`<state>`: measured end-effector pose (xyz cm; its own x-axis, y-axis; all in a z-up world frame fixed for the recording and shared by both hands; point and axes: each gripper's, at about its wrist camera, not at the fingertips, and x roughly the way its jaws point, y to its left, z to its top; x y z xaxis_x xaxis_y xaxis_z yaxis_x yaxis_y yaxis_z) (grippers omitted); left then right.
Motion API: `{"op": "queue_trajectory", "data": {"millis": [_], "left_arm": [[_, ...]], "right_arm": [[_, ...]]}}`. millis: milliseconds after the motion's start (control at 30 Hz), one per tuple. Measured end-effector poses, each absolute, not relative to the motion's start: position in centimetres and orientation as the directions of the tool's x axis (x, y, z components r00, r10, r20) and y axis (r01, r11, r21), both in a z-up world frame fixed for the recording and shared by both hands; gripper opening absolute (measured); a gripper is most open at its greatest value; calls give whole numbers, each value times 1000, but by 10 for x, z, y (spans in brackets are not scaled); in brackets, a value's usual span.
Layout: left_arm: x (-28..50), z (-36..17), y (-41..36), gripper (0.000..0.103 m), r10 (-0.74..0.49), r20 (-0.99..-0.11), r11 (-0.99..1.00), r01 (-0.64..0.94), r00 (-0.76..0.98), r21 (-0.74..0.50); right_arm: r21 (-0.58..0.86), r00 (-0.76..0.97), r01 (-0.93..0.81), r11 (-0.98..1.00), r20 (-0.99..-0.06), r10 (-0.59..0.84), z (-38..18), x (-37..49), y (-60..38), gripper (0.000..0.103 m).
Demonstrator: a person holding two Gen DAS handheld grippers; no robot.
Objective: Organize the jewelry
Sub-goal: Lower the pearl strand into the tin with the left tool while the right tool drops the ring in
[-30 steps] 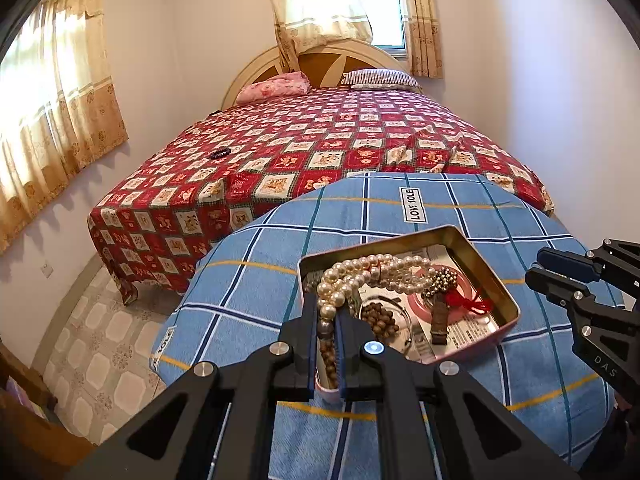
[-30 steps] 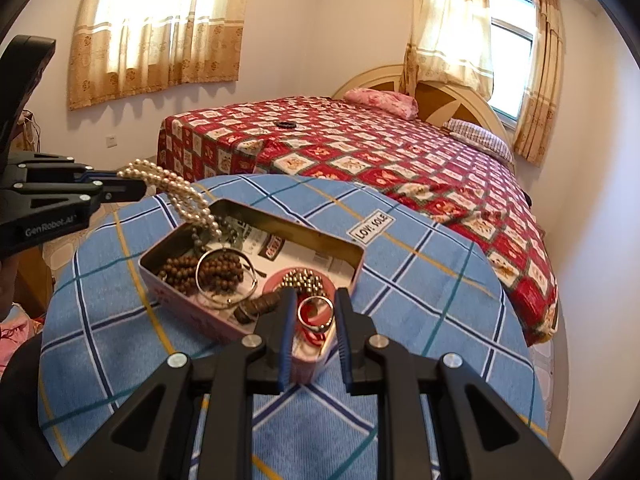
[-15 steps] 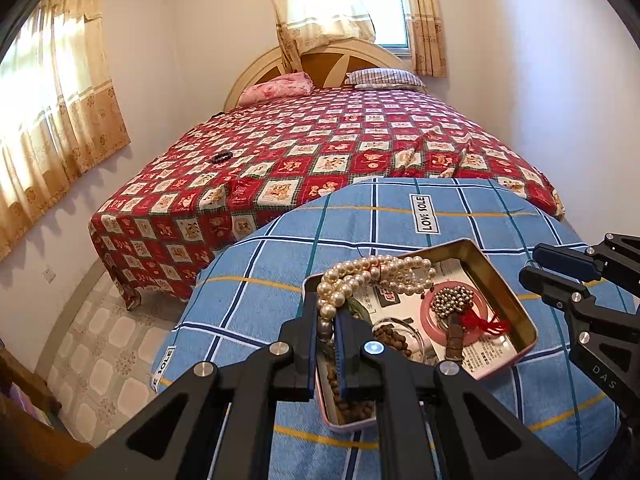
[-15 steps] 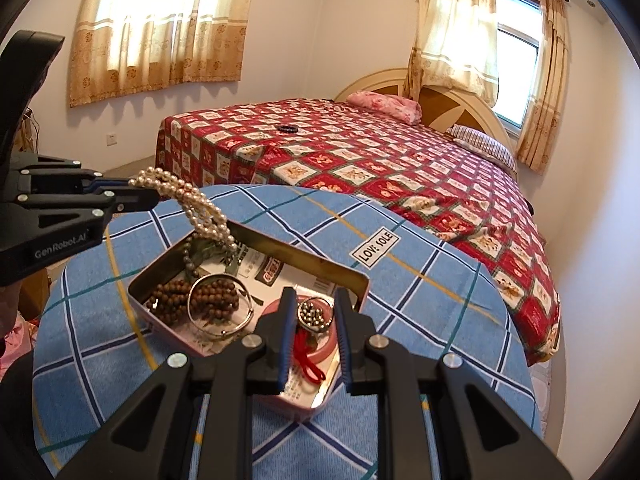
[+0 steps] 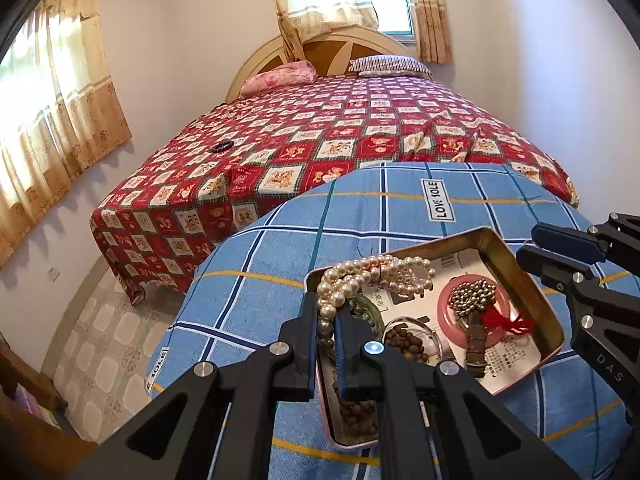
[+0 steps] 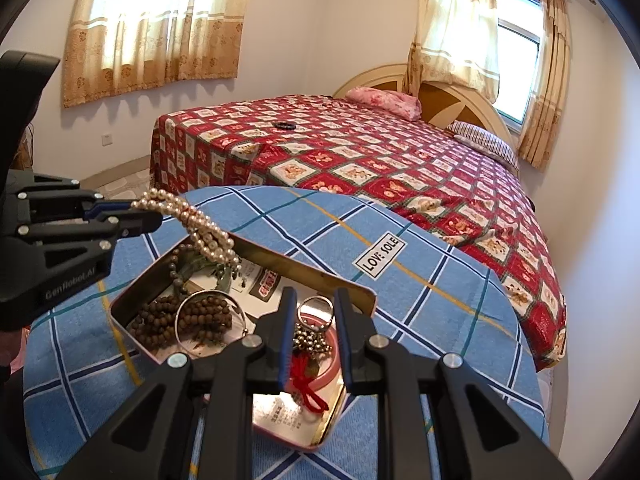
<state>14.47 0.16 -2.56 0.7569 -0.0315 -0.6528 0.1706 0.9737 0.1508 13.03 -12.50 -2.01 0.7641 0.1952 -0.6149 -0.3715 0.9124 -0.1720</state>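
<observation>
Tin (image 5: 516,264) nearer now, its near corner behind left gripper (image 5: 327,320).

We see shiny pearl necklace (image 5: 376,276), a shiny metal tin (image 5: 516,264), and soft blue cloth (image 5: 280,256).

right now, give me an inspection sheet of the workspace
surface: round table under a blue checked cloth
job's things: open tin on the cloth, holding brown beads, a bangle, a pink ring with metal beads, a red tassel; pearl necklace drapes into the tin from the left gripper
clutter: small dark item on the bed
grippers: left gripper shut on the pearl necklace; right gripper over the tin, a silver ring between its fingers, grip unclear
cables: nothing seen
surroundings: bed with red quilt, two pillows, curtained windows, tiled floor
</observation>
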Motion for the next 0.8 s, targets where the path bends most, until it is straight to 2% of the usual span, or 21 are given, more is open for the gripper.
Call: {"op": "queue_trajectory", "data": {"millis": [800], "left_arm": [[158,-50,-2,7,-12,-693,974,166,721,155]], "right_arm": [[-188,738,-372,909,-655,166,-42,144,-116,21]]}}
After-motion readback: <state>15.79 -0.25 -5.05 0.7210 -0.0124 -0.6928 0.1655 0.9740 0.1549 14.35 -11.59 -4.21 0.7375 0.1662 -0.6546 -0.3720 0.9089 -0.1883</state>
